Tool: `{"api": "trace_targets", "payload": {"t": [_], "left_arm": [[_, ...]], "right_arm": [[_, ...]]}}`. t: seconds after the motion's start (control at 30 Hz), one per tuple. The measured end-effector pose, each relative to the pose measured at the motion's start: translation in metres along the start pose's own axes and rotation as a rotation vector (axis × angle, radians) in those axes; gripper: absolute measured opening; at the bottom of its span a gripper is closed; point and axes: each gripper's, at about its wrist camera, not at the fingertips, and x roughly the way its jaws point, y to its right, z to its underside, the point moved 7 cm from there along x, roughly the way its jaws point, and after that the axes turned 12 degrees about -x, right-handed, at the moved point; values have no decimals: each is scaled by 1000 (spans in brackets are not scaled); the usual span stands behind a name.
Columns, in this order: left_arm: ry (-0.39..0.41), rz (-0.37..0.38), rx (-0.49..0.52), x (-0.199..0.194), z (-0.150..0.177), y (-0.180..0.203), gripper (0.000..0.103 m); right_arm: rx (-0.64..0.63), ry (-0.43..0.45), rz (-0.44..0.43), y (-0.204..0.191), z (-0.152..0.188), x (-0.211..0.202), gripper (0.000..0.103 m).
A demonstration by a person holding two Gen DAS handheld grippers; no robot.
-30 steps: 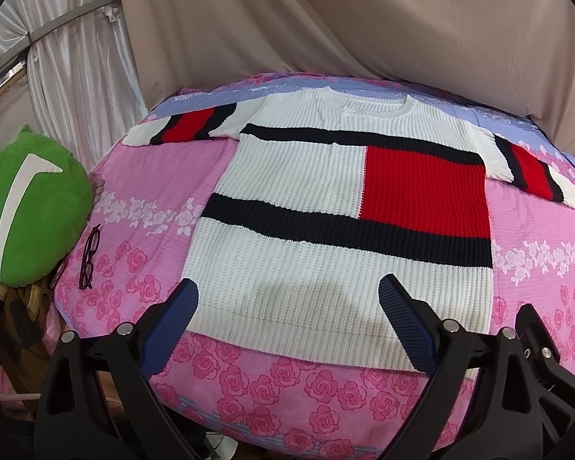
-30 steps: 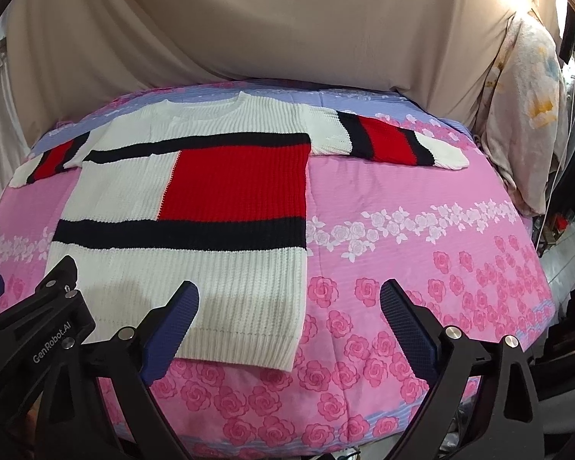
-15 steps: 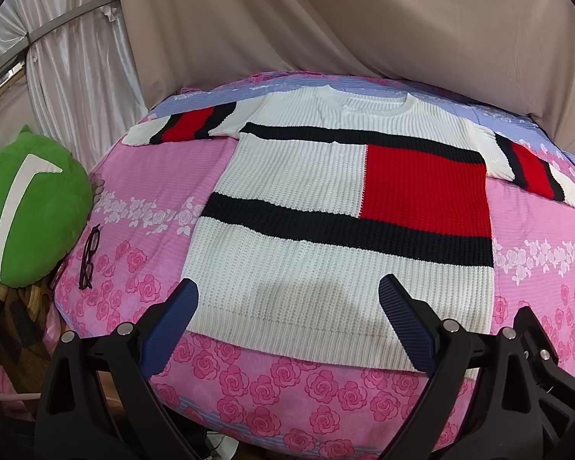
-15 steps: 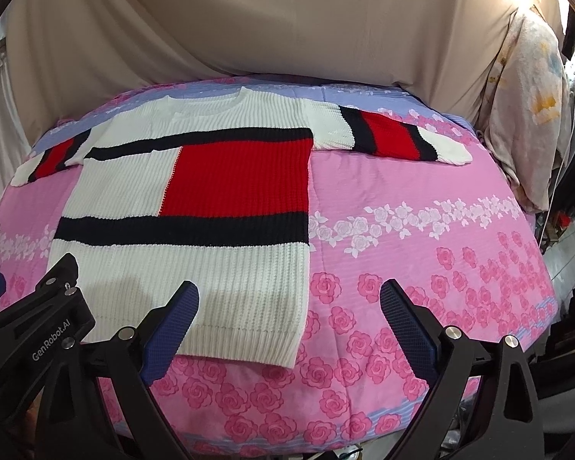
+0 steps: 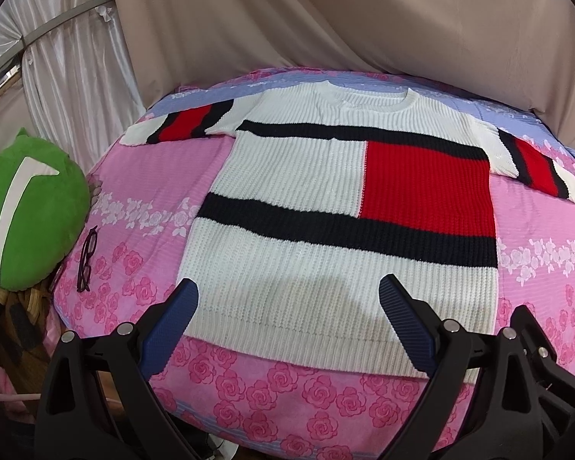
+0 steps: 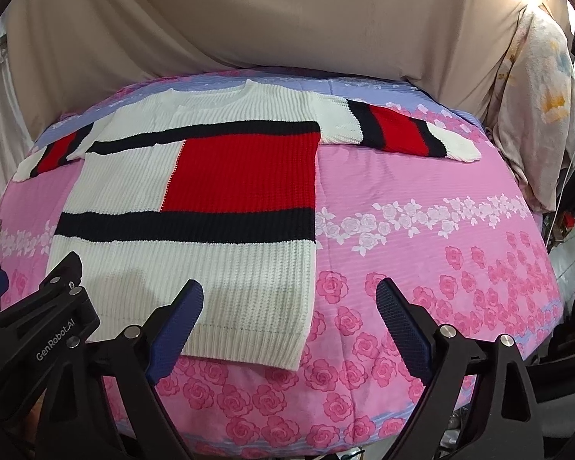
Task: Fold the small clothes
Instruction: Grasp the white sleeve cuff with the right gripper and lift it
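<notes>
Because no fold has been started, the knit sweater lies flat and face up on the bed, sleeves spread to either side and hem toward the camera, a layout that leaves every edge free to pick up. Both tools hover near that hem without touching it: the left hand-held gripper has its fingers spread wide over the white lower panel, and the right hand-held gripper is likewise spread, straddling the sweater's right hem corner, probably ready for a first grasp. Only the left wrist view shows the green cushion and the eyeglasses at the bed's left edge; only the right wrist view shows the hanging floral cloth beyond the right sleeve.
</notes>
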Motion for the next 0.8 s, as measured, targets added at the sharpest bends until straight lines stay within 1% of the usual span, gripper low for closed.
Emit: {"api": "trace_targets", "payload": {"t": [0.1,0.13,0.2,0.3,0.37,0.4,0.5,0.6,0.63,0.7,0.73,0.8], "left_arm": [[5,7,-3,5,-12,7,94],[10,9,-10,7,-17,8,94],[22,13,-27,11,-30,11,94],[30,18,-59,23,-52,14,94],[29,20,-75,32,-62,16,94],[34,7,-81,38,-68,17,94],[40,-21,-83,53,-76,22,94],[39,-51,-82,66,-77,28,94],[41,-59,-87,69,-78,29,94],[37,-65,-103,74,-77,31,94],[30,-62,-110,76,-77,33,94],[18,-59,-119,79,-74,36,94]], "right_arm": [[12,6,-36,5,-7,9,90],[30,6,-48,11,-11,14,86],[81,16,-42,30,-19,21,86],[123,78,-22,65,-40,32,86],[155,130,-13,100,-59,48,86],[185,151,-27,123,-69,62,86],[310,158,-73,190,-89,112,86],[457,131,-69,264,-100,172,76],[501,119,-59,287,-102,192,67],[585,97,-39,326,-101,222,59],[647,96,-23,347,-98,237,58],[739,108,-17,376,-92,255,55]]}}
